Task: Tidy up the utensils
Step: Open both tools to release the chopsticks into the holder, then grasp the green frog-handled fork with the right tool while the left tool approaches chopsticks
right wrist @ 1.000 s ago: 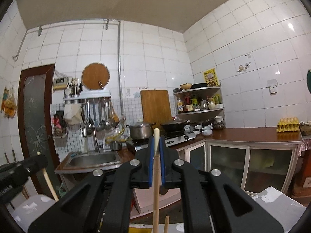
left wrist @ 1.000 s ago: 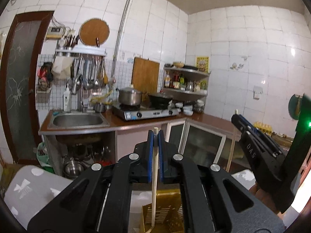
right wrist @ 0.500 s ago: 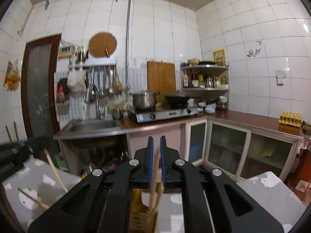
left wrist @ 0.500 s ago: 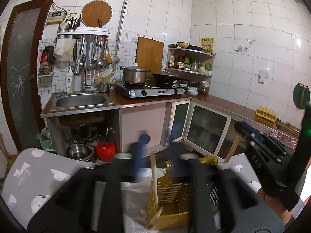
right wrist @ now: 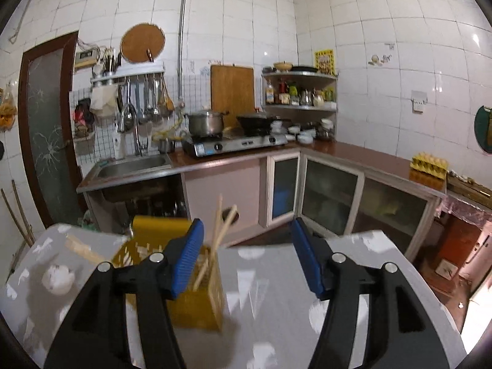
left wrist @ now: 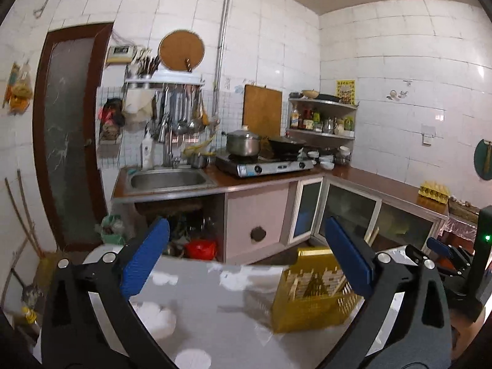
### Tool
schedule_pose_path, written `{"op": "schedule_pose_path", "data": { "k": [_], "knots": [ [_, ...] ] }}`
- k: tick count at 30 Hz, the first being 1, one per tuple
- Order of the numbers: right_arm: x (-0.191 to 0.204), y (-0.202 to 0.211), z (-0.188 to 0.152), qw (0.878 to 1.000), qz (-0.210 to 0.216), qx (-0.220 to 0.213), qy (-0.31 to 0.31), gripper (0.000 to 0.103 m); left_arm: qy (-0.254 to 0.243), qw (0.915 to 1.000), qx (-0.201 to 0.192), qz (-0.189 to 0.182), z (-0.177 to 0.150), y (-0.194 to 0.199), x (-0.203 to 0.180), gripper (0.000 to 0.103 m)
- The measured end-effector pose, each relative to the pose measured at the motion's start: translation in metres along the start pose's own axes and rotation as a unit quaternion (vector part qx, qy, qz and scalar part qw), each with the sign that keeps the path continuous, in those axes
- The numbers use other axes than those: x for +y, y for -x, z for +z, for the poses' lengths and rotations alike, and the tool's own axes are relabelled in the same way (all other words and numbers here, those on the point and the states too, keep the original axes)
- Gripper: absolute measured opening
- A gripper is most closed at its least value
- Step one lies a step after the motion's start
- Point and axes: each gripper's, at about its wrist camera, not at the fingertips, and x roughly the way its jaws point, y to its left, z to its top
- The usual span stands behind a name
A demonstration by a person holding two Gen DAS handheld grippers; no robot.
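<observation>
Right wrist view: my right gripper (right wrist: 247,256) is opening its jaws, with nothing between them. Just beyond its left finger stands one yellow utensil basket (right wrist: 196,303) on the grey table (right wrist: 276,292), with three chopsticks (right wrist: 220,230) upright inside. My left gripper (left wrist: 246,261) is also opening, wide and empty. Behind are one sink (right wrist: 129,166) and one stove (right wrist: 233,146).
</observation>
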Motion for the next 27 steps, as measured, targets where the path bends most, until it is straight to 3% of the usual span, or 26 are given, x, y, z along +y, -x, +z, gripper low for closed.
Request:
{"op": "schedule_pose_path", "data": {
  "k": [7, 16, 27],
  "knots": [
    [0.009, 0.018, -0.055, 0.998, 0.004, 0.065, 0.008, 0.059, 0.003, 0.9985, 0.052, 0.015, -0.049, 0.008, 0.021, 0.098],
    [0.029, 0.013, -0.129, 0.991, -0.008, 0.137, -0.003, 0.059, 0.009, 0.9892, 0.145, 0.02, -0.133, -0.008, 0.037, 0.098],
    [0.064, -0.012, -0.169, 0.976, -0.016, 0.215, -0.018, 0.059, -0.007, 0.9791, 0.2, 0.034, -0.186, -0.025, 0.038, 0.098]
  ]
}}
